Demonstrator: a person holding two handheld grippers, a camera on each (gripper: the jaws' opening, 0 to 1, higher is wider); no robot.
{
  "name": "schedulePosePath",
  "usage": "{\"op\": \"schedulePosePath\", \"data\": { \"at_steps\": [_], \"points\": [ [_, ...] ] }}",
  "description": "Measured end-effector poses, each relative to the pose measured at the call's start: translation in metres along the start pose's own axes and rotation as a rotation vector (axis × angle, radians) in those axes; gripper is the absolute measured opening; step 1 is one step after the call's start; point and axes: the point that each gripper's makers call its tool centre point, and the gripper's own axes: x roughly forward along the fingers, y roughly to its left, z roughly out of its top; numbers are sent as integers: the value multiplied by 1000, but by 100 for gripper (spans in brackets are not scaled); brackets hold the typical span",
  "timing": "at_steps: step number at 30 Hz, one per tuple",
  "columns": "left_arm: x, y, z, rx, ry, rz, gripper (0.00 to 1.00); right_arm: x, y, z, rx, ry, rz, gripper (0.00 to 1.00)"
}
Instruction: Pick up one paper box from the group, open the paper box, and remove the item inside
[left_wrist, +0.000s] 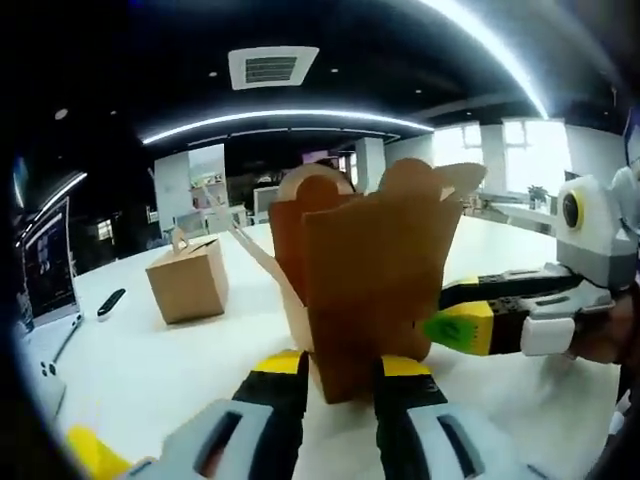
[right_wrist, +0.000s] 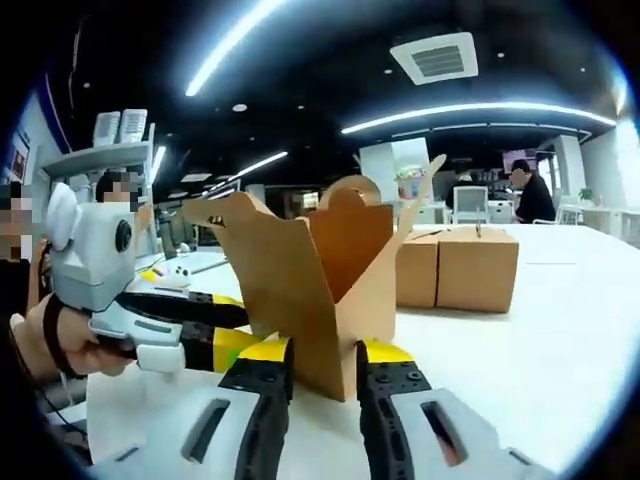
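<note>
The brown folded-paper takeaway box (left_wrist: 370, 285) stands on the white table (left_wrist: 150, 375) with its top flaps spread open, between the two grippers. In the left gripper view, the left gripper (left_wrist: 338, 372) has its black, yellow-tipped jaws drawn narrow around the box's near bottom corner, one jaw on each side of the edge and touching the cardboard. The right gripper (left_wrist: 470, 305) comes in from the right of that view, its yellow-tipped jaws meeting the box's side; a hand holds its white body.

In the right gripper view, the same open brown box (right_wrist: 320, 290) sits straight ahead, and the right gripper (right_wrist: 325, 362) pinches a lower corner of it between close-set jaws. The left gripper (right_wrist: 235, 325) reaches in from the left of this view and touches the box's other side, held by a person's hand (right_wrist: 60, 345) (the inside of the box is too shadowed to tell what it holds).

A second, closed brown paper box (left_wrist: 188, 278) with a small handle stands well apart on the table in the left gripper view, with a dark remote-like object (left_wrist: 111, 302) and a laptop screen (left_wrist: 45, 265) beyond it. In the right gripper view, two closed brown boxes (right_wrist: 460, 265) stand side by side behind the open one, touching each other. A person (right_wrist: 530, 195) stands in the background.
</note>
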Motion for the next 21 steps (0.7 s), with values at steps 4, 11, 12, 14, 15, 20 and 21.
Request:
{"op": "schedulePosePath", "data": {
  "at_steps": [4, 11, 12, 14, 15, 20, 21],
  "points": [
    [1, 1, 1, 5, 1, 7, 28, 2, -1, 0, 8, -2, 0, 26],
    [2, 1, 1, 2, 1, 6, 28, 2, -4, -1, 22, -3, 1, 26],
    [3, 2, 1, 2, 1, 6, 28, 2, -4, -1, 22, -3, 2, 26],
    [3, 2, 1, 1, 1, 6, 28, 3, -3, -1, 23, -2, 2, 26],
    [3, 2, 1, 2, 1, 6, 28, 3, -3, -1, 22, -3, 3, 26],
    [0, 2, 0, -2, -1, 4, 28, 0, -2, 2, 28, -13, 5, 28],
    [-1, 2, -1, -3, -1, 3, 28, -2, -1, 3, 29, -17, 7, 28]
  ]
}}
